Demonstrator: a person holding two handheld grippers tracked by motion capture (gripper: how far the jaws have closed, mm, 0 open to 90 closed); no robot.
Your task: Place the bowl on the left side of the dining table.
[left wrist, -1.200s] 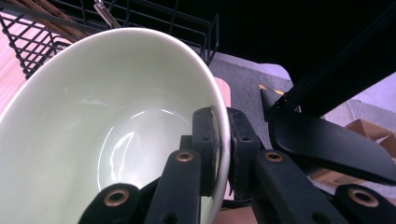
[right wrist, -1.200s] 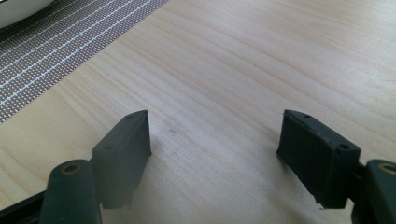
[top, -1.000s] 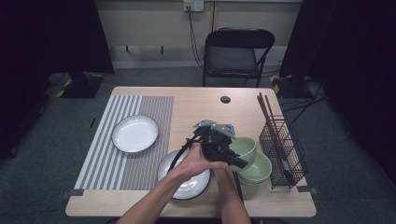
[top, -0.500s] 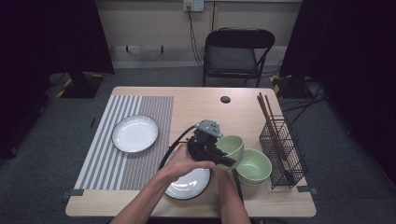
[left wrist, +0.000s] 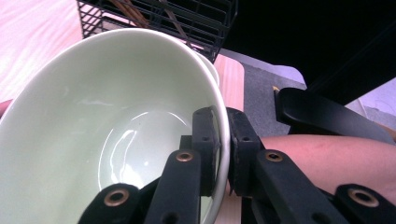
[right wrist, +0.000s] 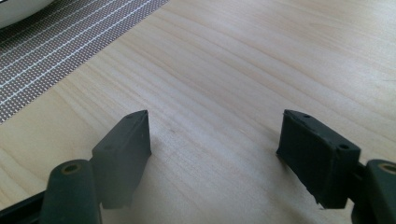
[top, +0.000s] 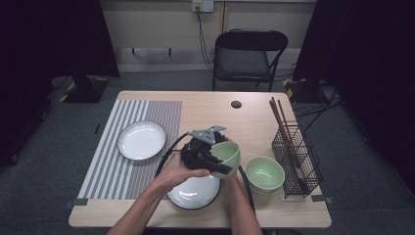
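Green bowl (top: 226,152): rim clamped in left gripper (left wrist: 223,154), lifted above near white plate (top: 193,192); right gripper (right wrist: 215,154) jaws apart.

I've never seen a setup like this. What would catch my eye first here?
Probably the pale green bowl held up over the table's middle, its rim pinched between the black jaws of the left claw. Next, a second green bowl sitting to its right beside a black wire rack holding chopsticks, and two white plates: one on the striped mat, one at the near edge.
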